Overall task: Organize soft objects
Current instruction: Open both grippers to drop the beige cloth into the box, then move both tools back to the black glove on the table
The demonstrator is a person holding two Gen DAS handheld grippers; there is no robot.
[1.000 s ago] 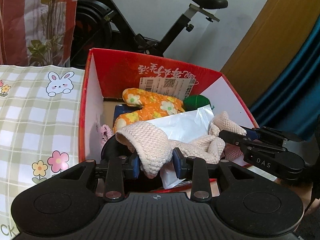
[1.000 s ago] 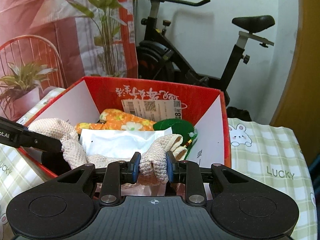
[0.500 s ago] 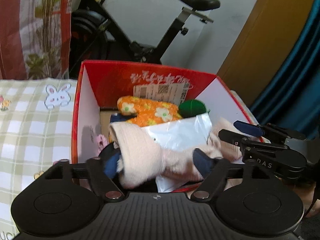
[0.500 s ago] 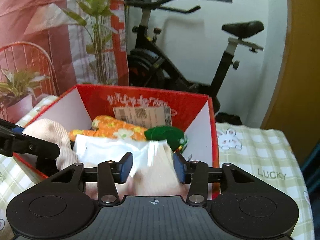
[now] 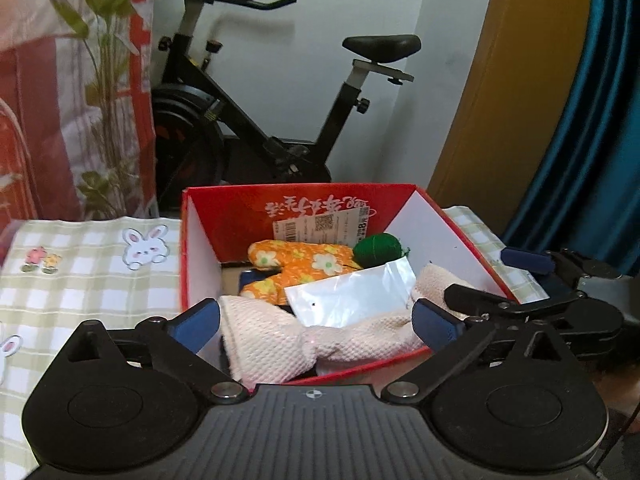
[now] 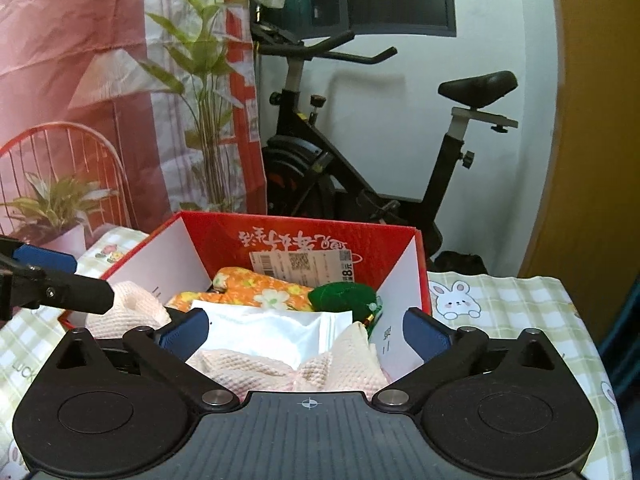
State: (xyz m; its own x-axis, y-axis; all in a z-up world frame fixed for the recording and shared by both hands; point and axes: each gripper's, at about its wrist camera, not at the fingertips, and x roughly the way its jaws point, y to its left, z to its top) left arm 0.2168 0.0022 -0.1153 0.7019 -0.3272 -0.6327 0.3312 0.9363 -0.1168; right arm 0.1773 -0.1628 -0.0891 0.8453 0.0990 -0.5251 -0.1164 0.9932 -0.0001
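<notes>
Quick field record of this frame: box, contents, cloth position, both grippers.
box: red box, open top, on checked tablecloth
contents: orange floral item, green yarn ball, white plastic bag, cream knit cloth
cloth position: draped over the near rim
left gripper: open, jaws just opened, not pressing cloth
right gripper: open, jaws just opened, cloth lies free between them

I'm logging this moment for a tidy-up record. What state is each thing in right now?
left gripper: open, fingers just spread, gripping nothing.
right gripper: open, fingers just spread, gripping nothing.
cream knitted cloth: released, lying crumpled in the box, draped at the near edge.
red box: open-topped, upright, partly filled.
white plastic pouch: lying on top of the cloth.
green yarn ball: wound up, at the back.
</notes>
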